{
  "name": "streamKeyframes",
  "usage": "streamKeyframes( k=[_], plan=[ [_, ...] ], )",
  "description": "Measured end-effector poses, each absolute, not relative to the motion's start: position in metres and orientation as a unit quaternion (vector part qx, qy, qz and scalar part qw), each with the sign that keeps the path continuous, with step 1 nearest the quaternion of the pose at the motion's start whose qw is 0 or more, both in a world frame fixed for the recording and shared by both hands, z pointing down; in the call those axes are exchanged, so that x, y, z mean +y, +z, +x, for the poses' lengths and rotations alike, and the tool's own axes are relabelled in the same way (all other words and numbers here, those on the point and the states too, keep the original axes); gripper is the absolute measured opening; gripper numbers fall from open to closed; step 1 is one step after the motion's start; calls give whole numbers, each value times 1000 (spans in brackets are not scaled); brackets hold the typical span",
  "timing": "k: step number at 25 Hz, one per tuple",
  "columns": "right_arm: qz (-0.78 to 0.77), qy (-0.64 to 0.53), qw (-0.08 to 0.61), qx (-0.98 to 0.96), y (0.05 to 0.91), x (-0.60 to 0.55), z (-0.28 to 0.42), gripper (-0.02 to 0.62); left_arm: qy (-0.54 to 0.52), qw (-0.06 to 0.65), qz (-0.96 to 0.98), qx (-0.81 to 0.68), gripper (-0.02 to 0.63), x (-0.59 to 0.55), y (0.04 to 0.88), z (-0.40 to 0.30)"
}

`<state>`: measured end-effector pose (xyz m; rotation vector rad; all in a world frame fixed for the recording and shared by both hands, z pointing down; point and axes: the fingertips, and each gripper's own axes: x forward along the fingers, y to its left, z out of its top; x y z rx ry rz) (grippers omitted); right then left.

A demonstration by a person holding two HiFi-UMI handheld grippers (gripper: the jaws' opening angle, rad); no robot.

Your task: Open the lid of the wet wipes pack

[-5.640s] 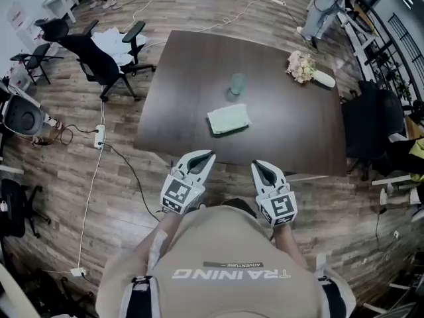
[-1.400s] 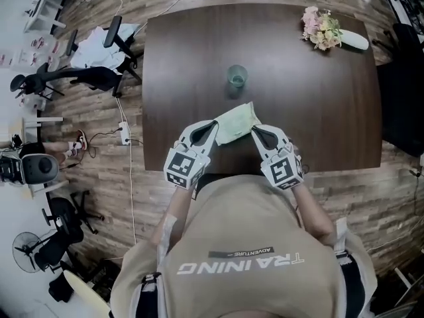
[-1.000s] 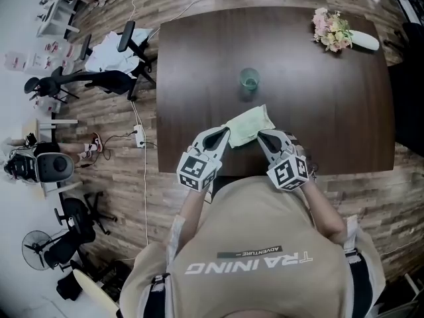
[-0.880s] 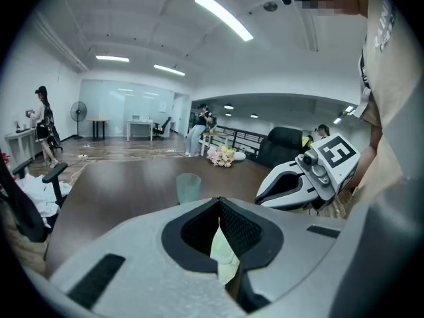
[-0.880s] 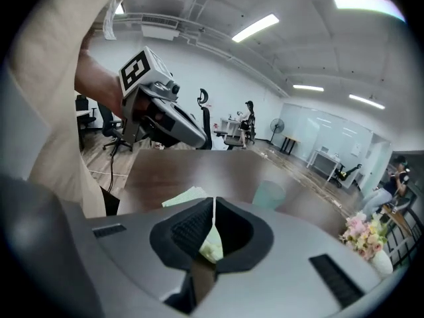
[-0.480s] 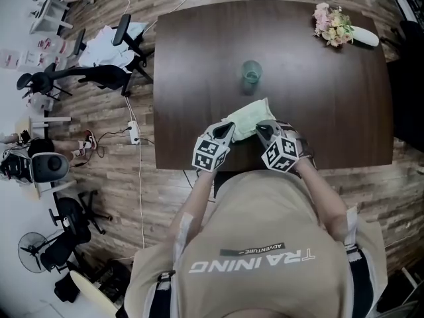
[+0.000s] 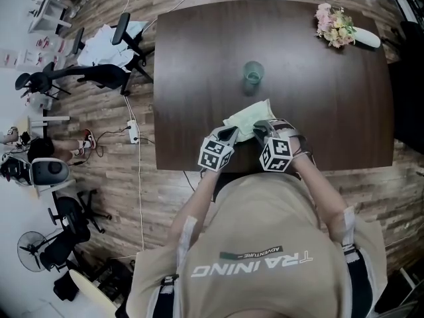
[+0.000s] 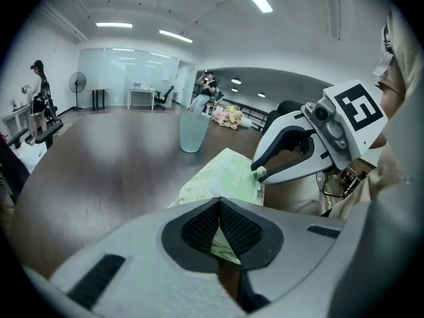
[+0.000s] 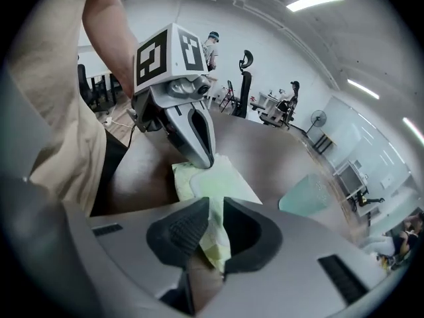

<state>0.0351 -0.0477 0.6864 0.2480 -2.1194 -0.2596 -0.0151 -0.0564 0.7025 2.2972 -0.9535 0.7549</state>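
The wet wipes pack [image 7: 248, 118] lies close to the near edge of the table [image 7: 199, 58], with bare tabletop beyond it, a cup [image 7: 252, 72] at its 12 o'clock and flowers [image 7: 334, 25] far off at 2 o'clock. The left gripper [image 7: 231, 132] is pinched onto the pack's 7 o'clock edge, and the right gripper [image 7: 258, 126] is clamped on its 5 o'clock end. The shirt [image 7: 265, 257] reads "TRAINING"; the pack's print is too blurred to read.

Head cam: above, steeply down onto bench [image 7: 199, 58] near edge. Left tool [image 7: 230, 133] cam and right tool [image 7: 260, 127] cam: close, facing each other; all share wet wipes pack [image 7: 248, 116].
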Motion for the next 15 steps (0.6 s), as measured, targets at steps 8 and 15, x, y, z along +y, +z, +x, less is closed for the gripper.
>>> streamKeyframes(
  k=[8,15],
  plan=[
    [73,-148,507,-846,699,-45,35,92,301,255,851,-348,9,-59,705,-16],
    [62,-232,530,-814,697,-43,28,97,302,256,850,-349,9,-60,706,-18]
  ],
)
